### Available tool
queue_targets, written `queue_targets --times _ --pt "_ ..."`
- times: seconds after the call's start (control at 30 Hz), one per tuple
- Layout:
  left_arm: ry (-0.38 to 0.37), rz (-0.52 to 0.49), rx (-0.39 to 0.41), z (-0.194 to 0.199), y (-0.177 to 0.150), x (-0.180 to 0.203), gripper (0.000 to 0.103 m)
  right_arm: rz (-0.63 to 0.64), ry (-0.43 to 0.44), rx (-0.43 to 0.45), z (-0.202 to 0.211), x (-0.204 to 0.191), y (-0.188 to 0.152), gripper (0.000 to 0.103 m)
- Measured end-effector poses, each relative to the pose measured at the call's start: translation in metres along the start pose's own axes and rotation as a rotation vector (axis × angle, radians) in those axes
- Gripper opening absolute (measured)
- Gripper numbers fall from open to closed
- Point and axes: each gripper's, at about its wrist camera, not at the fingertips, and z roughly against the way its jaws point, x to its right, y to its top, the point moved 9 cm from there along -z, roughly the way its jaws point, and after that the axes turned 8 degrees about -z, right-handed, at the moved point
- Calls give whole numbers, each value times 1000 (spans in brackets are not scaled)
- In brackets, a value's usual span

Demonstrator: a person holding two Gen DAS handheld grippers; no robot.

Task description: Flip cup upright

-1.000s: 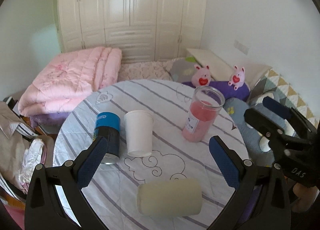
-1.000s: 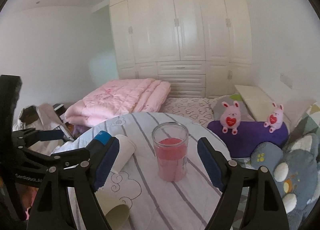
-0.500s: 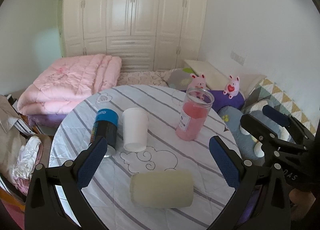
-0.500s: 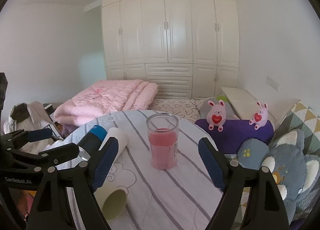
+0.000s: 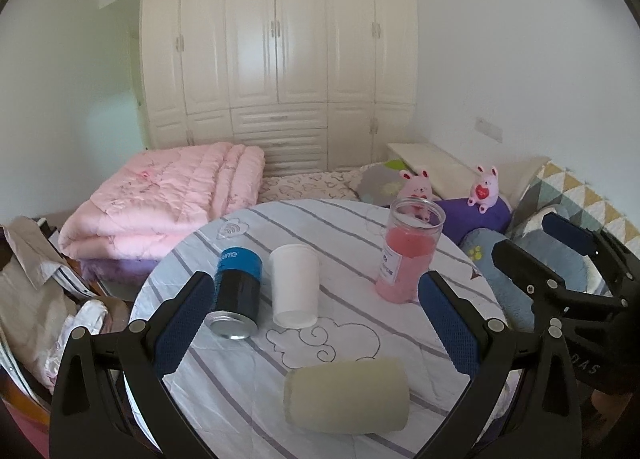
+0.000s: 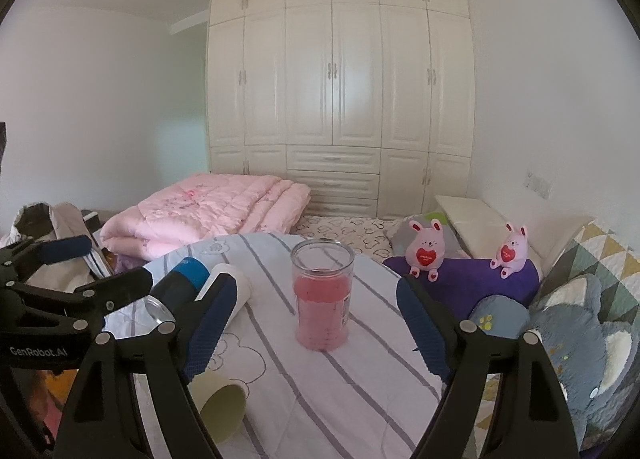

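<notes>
A pale yellow-green paper cup [image 5: 347, 396] lies on its side at the near edge of the round striped table [image 5: 360, 227], mouth to the right; in the right wrist view [image 6: 219, 407] its open mouth faces me. A white paper cup [image 5: 294, 286] lies on its side mid-table. My left gripper [image 5: 316, 325] is open and empty, above and behind the yellow-green cup. My right gripper [image 6: 316, 329] is open and empty, framing the pink jar; it shows at the right in the left wrist view [image 5: 560, 271].
A blue and black can [image 5: 236, 295] lies on its side left of the white cup. A clear jar of pink stuff [image 5: 408, 255] stands upright at the right. A bed with a pink quilt [image 5: 172, 199], plush toys [image 6: 426, 253] and cushions surround the table.
Both grippers have drawn back and tilted up, so the table and cups sit lower and smaller in view. Nothing on the table moved; both grippers stay open.
</notes>
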Motion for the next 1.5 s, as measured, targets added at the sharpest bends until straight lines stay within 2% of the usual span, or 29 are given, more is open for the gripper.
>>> queue_targets --times 1.5 --pt "-48 -19 -21 -21 -1 13 103 1 -34 -42 -13 5 -6 83"
